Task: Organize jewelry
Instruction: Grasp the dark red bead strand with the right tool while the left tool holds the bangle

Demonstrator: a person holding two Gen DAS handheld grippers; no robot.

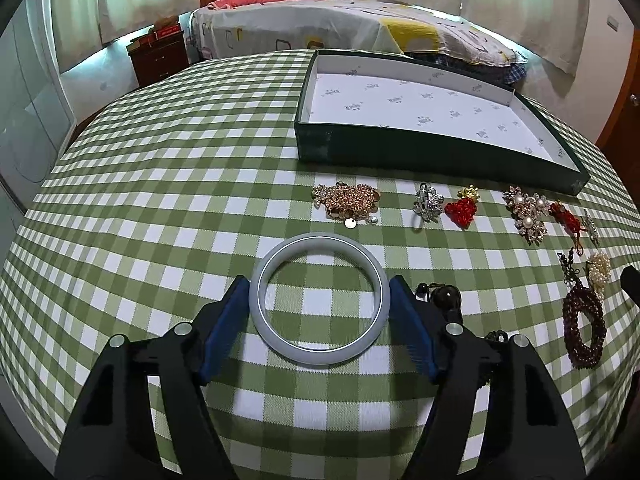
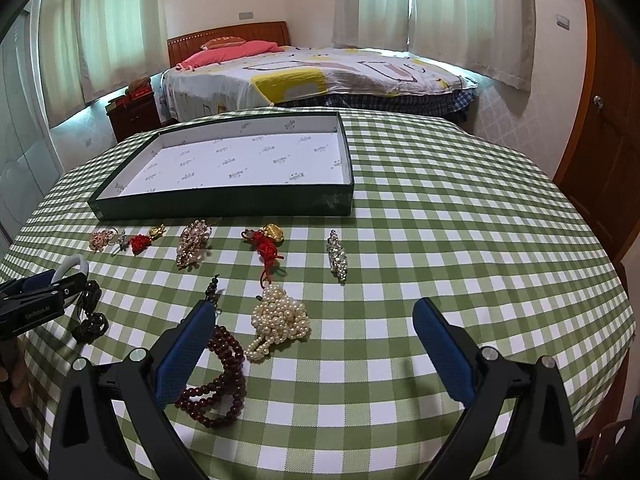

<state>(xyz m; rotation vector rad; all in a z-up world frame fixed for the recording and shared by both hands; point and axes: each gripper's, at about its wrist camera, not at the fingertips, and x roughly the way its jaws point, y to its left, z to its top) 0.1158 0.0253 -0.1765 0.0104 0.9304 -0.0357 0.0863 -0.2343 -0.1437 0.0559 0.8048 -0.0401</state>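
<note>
A pale jade bangle (image 1: 322,300) sits between the blue pads of my left gripper (image 1: 320,292), which touch its two sides; the bangle is low over the checked cloth. A dark green tray (image 1: 436,152) with a white lining stands beyond, with nothing in it. My right gripper (image 2: 314,320) is open and empty above a pearl strand (image 2: 280,322) and a dark red bead bracelet (image 2: 224,380). The left gripper with the bangle also shows in the right wrist view (image 2: 60,276).
A row of brooches and charms lies before the tray: gold brooch (image 1: 347,202), silver brooch (image 1: 428,202), red charm (image 1: 461,210), pearl flower brooch (image 1: 528,214), red knot charm (image 2: 266,248), crystal pin (image 2: 337,256). Dark beads (image 2: 90,314) lie by the left gripper. A bed (image 2: 312,72) stands behind.
</note>
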